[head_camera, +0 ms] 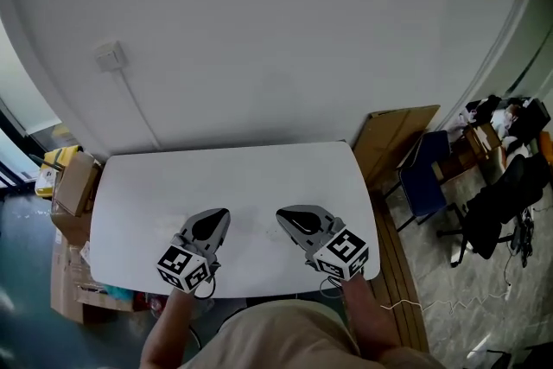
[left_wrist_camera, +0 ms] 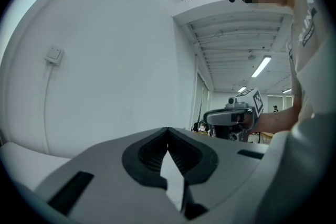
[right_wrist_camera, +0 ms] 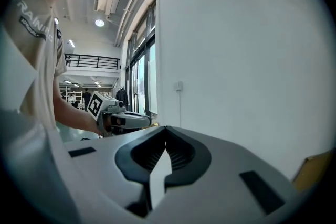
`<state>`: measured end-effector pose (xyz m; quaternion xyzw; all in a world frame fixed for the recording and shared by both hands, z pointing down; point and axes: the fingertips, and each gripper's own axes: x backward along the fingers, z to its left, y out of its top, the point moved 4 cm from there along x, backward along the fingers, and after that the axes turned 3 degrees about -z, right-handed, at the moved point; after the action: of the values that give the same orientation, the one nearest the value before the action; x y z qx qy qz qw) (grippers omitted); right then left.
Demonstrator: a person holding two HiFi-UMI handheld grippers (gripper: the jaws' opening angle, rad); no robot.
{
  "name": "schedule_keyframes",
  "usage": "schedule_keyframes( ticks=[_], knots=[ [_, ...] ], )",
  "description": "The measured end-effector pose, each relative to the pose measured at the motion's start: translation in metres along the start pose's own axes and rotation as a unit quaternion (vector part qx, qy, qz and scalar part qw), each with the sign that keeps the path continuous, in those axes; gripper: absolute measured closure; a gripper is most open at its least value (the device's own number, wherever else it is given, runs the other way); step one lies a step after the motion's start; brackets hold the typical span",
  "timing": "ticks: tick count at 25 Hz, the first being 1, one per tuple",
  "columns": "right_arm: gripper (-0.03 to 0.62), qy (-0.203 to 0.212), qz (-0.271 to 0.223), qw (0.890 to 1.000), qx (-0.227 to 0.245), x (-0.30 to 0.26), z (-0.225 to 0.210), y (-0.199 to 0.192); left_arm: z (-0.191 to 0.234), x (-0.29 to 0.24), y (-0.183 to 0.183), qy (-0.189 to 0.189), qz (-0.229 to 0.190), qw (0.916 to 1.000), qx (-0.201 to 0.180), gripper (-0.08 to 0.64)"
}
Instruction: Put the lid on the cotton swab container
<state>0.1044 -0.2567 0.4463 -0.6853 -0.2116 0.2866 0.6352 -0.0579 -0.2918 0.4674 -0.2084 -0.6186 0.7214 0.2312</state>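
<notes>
Left gripper (head_camera: 216, 219) and right gripper (head_camera: 289, 219), jaws together on nothing, side by side over white table (head_camera: 259, 173).

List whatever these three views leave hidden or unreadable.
1. Container and lid: seen in no view; whether they lie out of frame cannot be told.
2. Table, near edge, head view: covered by the left gripper, the right gripper and the person's torso.
3. Tabletop, both gripper views: mostly blocked by each gripper's own body; they face the wall.
4. Clutter, head view's right: too small to identify.
</notes>
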Motion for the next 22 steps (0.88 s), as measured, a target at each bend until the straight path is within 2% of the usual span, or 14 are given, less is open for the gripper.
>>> schedule_keyframes(
  ticks=[11, 17, 22],
  knots=[
    [0.577, -0.014, -0.003, 1.0, -0.013, 0.007, 0.003, -0.003, -0.007, -0.004, 0.001, -0.023, 0.007, 0.9997, 0.0, 0.546],
    [0.577, -0.018, 0.009, 1.0, 0.016, 0.006, 0.011, -0.001, -0.006, -0.003, 0.002, -0.028, 0.006, 0.9996, -0.005, 0.548],
    [0.577, -0.015, 0.004, 1.0, 0.015, 0.008, 0.015, 0.002, -0.008, -0.005, 0.005, -0.036, 0.009, 0.9991, -0.019, 0.548]
  ],
)
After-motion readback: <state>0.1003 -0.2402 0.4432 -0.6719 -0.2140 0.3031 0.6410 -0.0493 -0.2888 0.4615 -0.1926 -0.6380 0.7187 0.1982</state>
